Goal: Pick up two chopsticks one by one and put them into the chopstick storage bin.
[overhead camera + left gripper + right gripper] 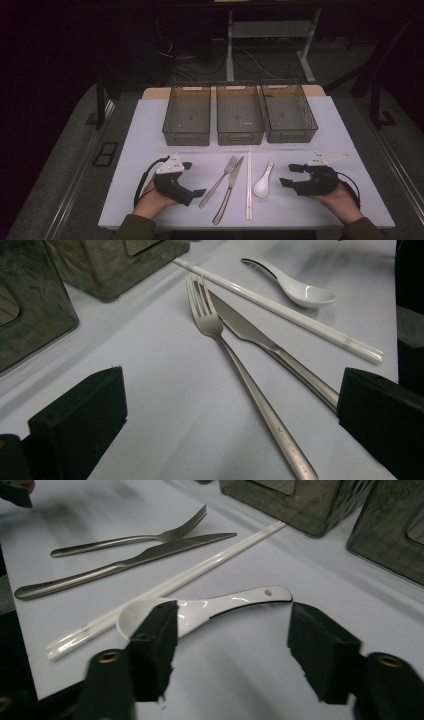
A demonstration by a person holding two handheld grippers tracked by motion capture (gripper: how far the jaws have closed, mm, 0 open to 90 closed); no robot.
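White table (pixel 150 200) with fork (pixel 220 181), spoon (pixel 263 183); both tools (pixel 195 179) (pixel 288 175) open, empty.

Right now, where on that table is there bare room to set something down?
Bare mat lies left of the bins and in the strip right of them. The middle is crowded: fork, knife, chopsticks, spoon.
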